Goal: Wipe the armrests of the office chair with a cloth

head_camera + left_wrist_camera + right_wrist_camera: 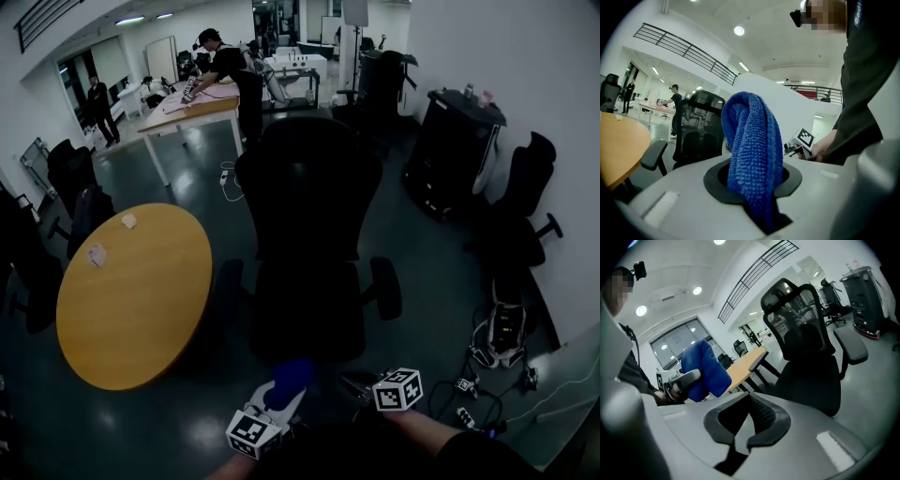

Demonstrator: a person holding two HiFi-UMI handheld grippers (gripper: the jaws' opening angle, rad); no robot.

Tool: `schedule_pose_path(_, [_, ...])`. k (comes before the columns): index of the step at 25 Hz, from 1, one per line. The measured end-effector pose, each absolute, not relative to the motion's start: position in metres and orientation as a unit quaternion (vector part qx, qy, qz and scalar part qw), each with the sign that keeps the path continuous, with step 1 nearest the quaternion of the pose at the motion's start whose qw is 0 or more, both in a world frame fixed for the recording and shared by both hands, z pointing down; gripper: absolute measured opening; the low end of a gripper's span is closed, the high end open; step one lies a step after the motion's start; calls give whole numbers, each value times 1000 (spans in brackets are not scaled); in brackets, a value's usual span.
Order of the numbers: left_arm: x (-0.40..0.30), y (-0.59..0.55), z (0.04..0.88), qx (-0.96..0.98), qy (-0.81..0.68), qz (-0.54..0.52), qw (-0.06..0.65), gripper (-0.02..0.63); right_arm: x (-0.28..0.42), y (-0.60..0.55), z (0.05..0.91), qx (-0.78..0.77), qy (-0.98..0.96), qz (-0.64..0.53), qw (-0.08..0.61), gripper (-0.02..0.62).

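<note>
We see the left gripper (754, 187) with its fingers (715, 187) clamped on a bunched blue terry cloth (752, 140), whose lower end is lost in the slot between them. The right gripper (747, 420) has its fingers (764, 416) together on nothing. Both hang clear of the black high-backed office chair (309, 187), which stands on the floor just beside the round orange-topped bench's (131, 300) right edge, its dark armrests (385, 286) hard to make out in the dim head view.
</note>
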State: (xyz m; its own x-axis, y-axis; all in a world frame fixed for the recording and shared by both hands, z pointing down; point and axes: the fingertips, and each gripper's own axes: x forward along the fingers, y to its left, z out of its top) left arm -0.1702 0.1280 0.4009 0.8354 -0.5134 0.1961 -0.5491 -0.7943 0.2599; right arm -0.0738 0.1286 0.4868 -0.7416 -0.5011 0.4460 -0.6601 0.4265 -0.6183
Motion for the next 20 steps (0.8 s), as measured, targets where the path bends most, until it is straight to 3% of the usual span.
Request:
schedule_pose_path(12, [-120, 135, 345, 927, -347, 33, 142, 110, -30, 124, 415, 283, -895, 342, 42, 5])
schedule_pose_path(20, [-82, 144, 317, 911, -387, 29, 140, 110, -9, 137, 375, 266, -937, 224, 29, 5])
